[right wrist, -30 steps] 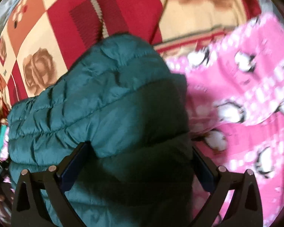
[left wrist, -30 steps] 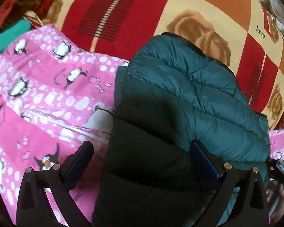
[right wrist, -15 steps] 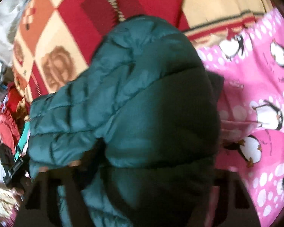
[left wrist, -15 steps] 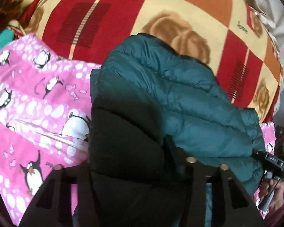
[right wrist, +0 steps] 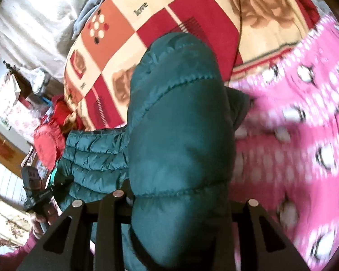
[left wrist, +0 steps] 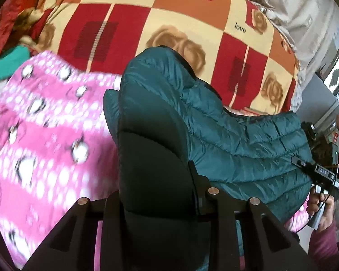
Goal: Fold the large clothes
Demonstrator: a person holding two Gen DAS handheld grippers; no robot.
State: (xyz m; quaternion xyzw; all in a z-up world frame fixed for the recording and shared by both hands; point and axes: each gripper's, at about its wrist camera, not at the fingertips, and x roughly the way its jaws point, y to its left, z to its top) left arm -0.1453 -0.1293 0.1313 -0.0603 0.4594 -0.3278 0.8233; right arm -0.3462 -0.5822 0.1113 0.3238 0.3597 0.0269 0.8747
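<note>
A dark teal quilted puffer jacket [left wrist: 226, 131] is held up above the bed between both grippers. My left gripper [left wrist: 156, 180] is shut on one end of it; the bunched fabric fills the jaws and hides the fingertips. My right gripper [right wrist: 180, 203] is shut on the other end of the jacket [right wrist: 180, 124], which bulges over the jaws. The far end of the jacket hangs down to the bedspread. The right gripper [left wrist: 316, 171] shows at the right edge of the left wrist view. The left gripper [right wrist: 38, 194] shows at the left edge of the right wrist view.
A red, cream and orange rose-patterned bedspread [left wrist: 174, 18] lies under the jacket. A pink penguin-print blanket [left wrist: 40, 135] lies beside it, also in the right wrist view [right wrist: 293, 135]. A green cloth [left wrist: 9, 63] and red fabric [right wrist: 49, 142] lie at the edges. A whitish cloth [right wrist: 34, 22] lies beyond the bed.
Both grippers closed on the jacket's ends and lifted it. The jacket rose off the bed and now hangs stretched between them, with more of the bedspread showing.
</note>
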